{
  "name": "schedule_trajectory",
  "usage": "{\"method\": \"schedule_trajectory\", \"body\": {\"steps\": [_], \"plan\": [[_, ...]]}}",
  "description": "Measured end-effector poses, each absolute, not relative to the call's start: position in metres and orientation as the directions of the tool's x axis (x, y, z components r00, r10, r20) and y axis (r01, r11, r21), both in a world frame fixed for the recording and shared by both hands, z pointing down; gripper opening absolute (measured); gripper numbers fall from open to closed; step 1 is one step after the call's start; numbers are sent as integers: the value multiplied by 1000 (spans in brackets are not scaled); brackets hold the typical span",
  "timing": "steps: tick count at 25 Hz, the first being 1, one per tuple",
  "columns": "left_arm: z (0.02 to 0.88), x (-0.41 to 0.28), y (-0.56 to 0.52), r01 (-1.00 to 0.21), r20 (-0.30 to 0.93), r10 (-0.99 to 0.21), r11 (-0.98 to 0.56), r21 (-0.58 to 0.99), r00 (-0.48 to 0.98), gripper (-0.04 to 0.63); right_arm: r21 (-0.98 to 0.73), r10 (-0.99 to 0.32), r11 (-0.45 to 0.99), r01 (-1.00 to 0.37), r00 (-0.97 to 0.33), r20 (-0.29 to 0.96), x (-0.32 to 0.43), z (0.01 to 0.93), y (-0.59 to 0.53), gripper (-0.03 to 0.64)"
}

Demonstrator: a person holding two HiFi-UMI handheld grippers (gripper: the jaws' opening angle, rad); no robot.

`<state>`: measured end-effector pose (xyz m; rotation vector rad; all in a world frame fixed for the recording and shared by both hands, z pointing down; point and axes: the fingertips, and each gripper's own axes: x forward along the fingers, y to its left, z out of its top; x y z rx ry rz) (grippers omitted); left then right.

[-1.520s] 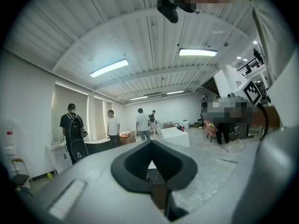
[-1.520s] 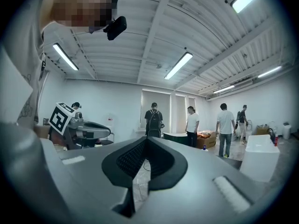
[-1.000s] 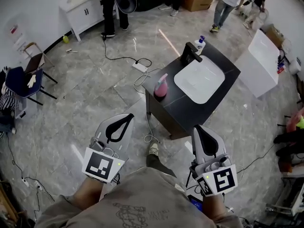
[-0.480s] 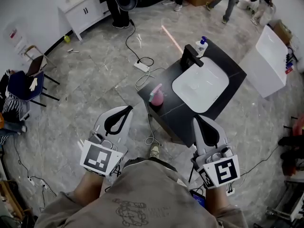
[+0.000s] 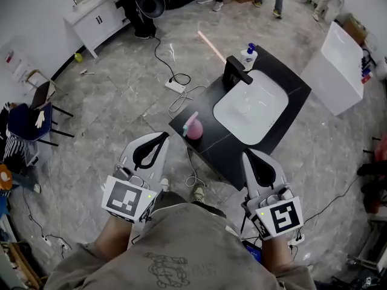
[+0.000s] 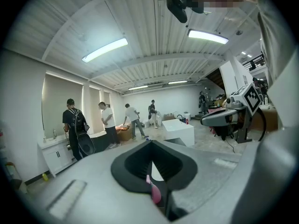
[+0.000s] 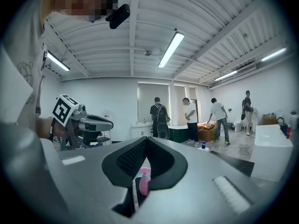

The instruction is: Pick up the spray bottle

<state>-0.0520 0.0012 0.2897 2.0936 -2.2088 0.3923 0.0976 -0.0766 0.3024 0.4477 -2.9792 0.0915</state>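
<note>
A pink spray bottle point(image 5: 193, 127) stands upright on the near left corner of a black counter point(image 5: 205, 110). It shows through the loop of the jaws in the left gripper view point(image 6: 155, 193) and in the right gripper view point(image 7: 143, 181). My left gripper point(image 5: 162, 138) is held low and to the left of the bottle, well short of it, shut and empty point(image 6: 150, 143). My right gripper point(image 5: 248, 154) hovers by the counter's near edge, right of the bottle, also shut on nothing point(image 7: 145, 139).
The counter holds a white sink basin point(image 5: 251, 107), a black faucet point(image 5: 234, 71) and a blue-pump soap bottle point(image 5: 247, 56). A power strip point(image 5: 176, 85) and cables lie on the floor to the left. A white cabinet point(image 5: 337, 68) stands to the right. People stand at the far end.
The counter and bottle have drifted nearer and leftward in the head view as the person stepped forward. Both grippers keep the same pose, shut and empty.
</note>
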Motion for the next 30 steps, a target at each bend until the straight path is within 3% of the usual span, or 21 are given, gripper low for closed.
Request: {"method": "schedule_trajectory", "body": {"steps": [16,30], "plan": [[301,-106,-58,-966,214,-957,-226,-128,195,0,-17,-515,850,-527,-837,183,62,315,-101,28],[317,-147,-107,-847,225,-834,-528,-57,504,0,1,-738,651,-759,-633,235,33,319,-94,28]]}}
